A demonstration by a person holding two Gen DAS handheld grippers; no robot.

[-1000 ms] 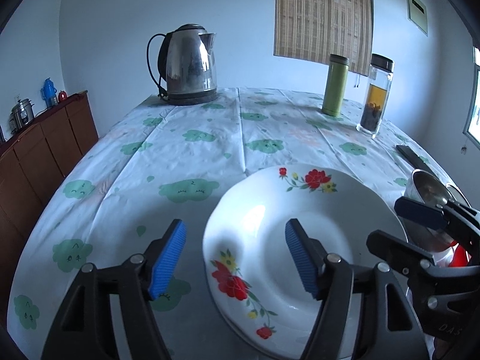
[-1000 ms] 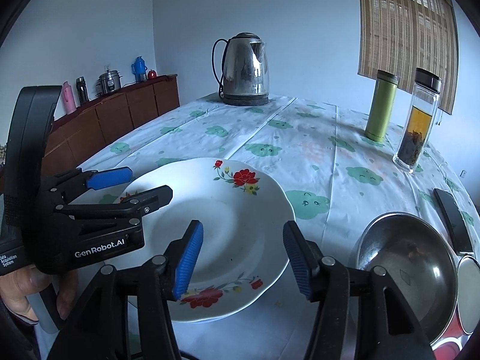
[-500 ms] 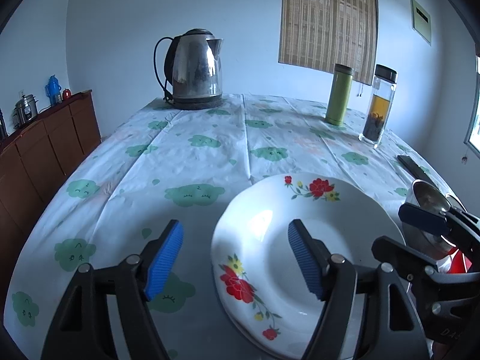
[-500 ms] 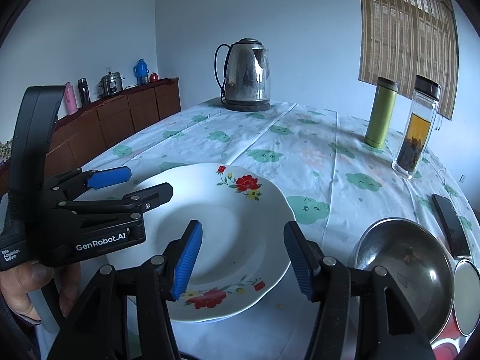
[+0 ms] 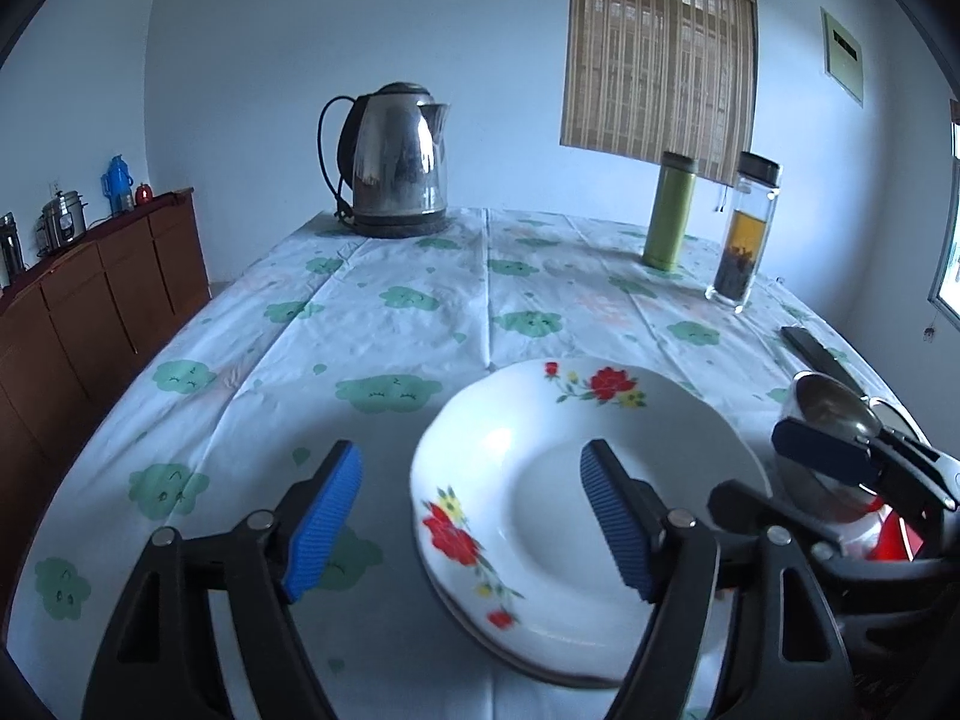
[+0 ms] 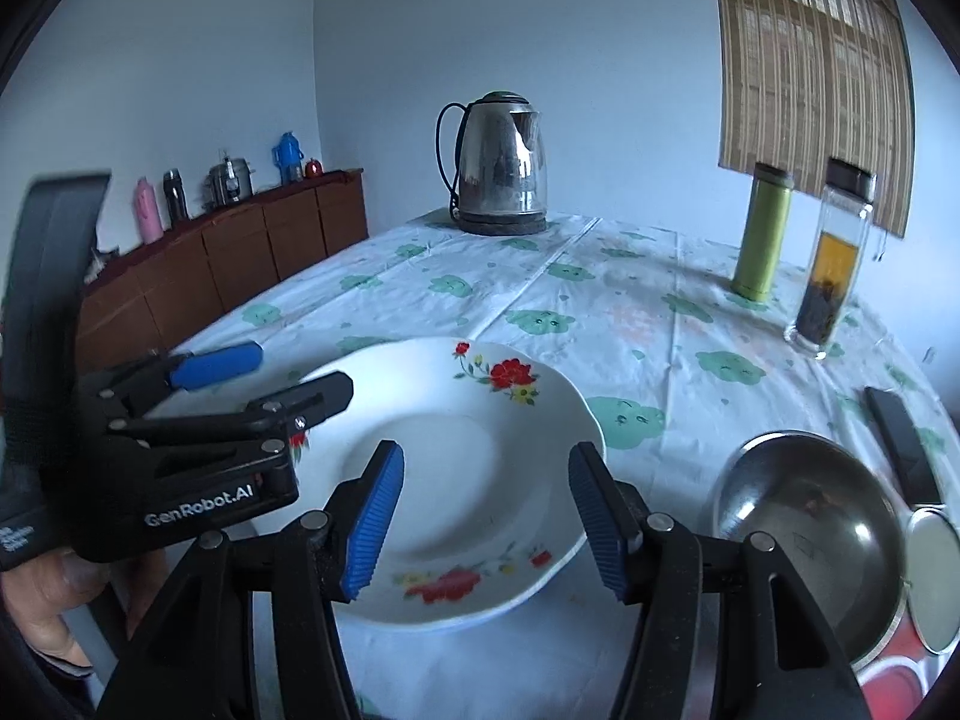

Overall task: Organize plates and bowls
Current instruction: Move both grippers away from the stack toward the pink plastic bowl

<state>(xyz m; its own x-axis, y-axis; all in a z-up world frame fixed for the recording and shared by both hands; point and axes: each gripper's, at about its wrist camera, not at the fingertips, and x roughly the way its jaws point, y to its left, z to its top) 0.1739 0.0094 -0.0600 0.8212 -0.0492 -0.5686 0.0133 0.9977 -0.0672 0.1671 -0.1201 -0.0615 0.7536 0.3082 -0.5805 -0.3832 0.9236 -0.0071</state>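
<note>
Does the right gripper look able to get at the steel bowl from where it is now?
Probably yes. The steel bowl sits just beside the open right gripper, with nothing between them; the floral plate lies to the other side.

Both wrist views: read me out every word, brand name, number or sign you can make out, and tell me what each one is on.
"GenRobot.AI": white lettering on the black body of the left gripper, right wrist view.
Small white print on the strap of the same gripper, at the picture's left edge: too small and cut off to read.
Plaque on the wall, left wrist view: too blurred to read.
Kettle, green flask, glass bottle, floral plate: no lettering visible.
</note>
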